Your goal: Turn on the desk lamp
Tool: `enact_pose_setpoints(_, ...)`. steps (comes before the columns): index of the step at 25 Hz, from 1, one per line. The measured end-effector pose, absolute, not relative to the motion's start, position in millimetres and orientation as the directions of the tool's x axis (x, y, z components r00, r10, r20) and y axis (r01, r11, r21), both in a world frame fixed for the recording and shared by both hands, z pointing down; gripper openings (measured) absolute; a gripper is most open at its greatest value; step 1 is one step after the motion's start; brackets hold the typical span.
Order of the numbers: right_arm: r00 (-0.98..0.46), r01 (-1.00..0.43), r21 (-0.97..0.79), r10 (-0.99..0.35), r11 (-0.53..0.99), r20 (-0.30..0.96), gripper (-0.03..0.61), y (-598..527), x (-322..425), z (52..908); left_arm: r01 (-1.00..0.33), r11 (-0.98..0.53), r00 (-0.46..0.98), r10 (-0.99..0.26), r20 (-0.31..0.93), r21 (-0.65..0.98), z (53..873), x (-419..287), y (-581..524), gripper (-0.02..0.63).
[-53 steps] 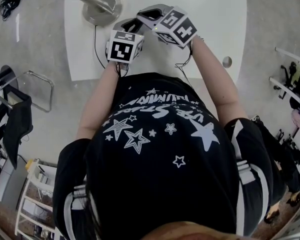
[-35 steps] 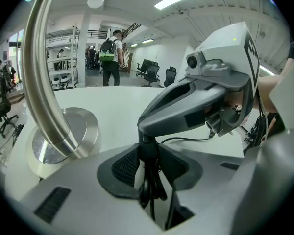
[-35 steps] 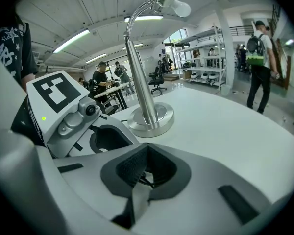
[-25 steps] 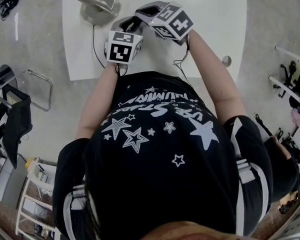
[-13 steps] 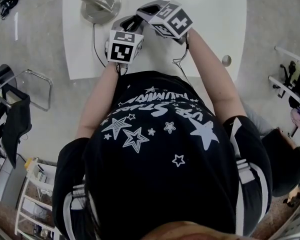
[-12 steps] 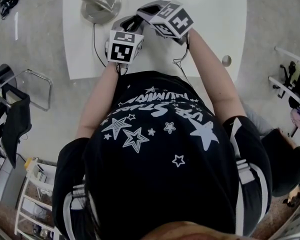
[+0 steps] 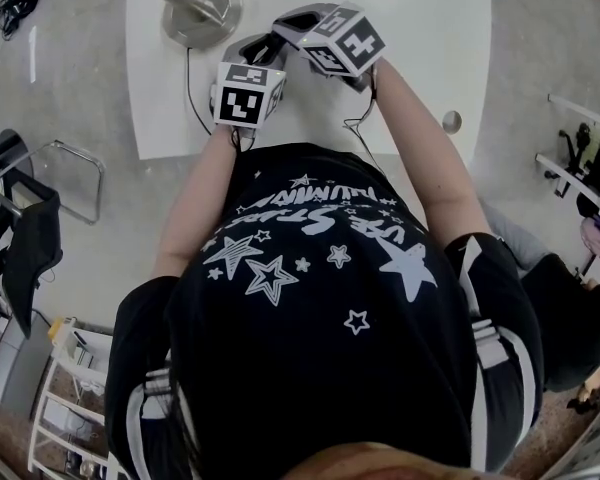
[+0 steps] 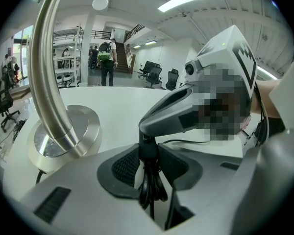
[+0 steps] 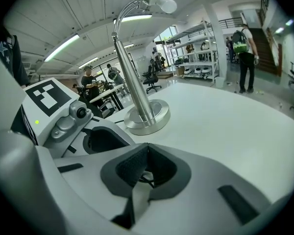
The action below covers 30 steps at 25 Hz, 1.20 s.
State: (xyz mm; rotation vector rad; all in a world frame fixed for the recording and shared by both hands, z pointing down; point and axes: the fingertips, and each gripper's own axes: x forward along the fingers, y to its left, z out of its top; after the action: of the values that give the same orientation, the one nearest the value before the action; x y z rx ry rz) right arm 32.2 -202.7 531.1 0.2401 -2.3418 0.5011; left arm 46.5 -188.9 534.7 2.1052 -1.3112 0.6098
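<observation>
The silver desk lamp's round base [image 7: 202, 8] stands at the table's far left, and its black cord [image 7: 191, 88] runs toward me. Its stem [image 9: 132, 77] curves up to a white bulb [image 9: 164, 5]; I cannot tell whether it is lit. My left gripper [image 8: 148, 166] is shut on a black switch block with looped cord [image 8: 148, 180]. My right gripper [image 9: 146, 153] is shut, and its tip [image 8: 148, 142] rests on top of that block from the right. In the head view both grippers [image 7: 265, 43] meet just right of the base.
The white table [image 7: 430, 28] stretches bare to the right of the grippers. A dark chair [image 7: 35, 238] and a white rack [image 7: 70, 388] stand on the floor at left. A person in dark clothes [image 7: 570, 328] crouches at right. People walk in the far background.
Both grippers have stayed put over the last second, after a small shift up and left before that. The person in dark clothes has come into view at the right edge.
</observation>
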Motion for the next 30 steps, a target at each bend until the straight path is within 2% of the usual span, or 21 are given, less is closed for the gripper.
enact_pose_setpoints(7,-0.729,-0.328,-0.298,-0.039,0.896,0.683,0.005,-201,29,532,-0.9,-0.341,0.431,-0.615,0.66,0.27,540,45,-185,0.132)
enact_pose_setpoints(19,-0.768,-0.427,-0.399,-0.093,0.811,0.634,0.005,-198,36,521,-0.92,-0.328,0.386,-0.657,0.648,0.215,528,33,-173,0.133)
enact_pose_setpoints(28,-0.761,-0.534,-0.405,-0.213,0.743,0.613,0.005,-184,50,507,-0.876,-0.396,0.48,-0.665,0.572,0.275,495,27,-160,0.138)
enact_pose_setpoints(30,-0.758,-0.562,-0.417,-0.243,0.714,0.605,0.005,-181,53,503,-0.861,-0.419,0.508,-0.662,0.551,0.29,485,25,-157,0.166)
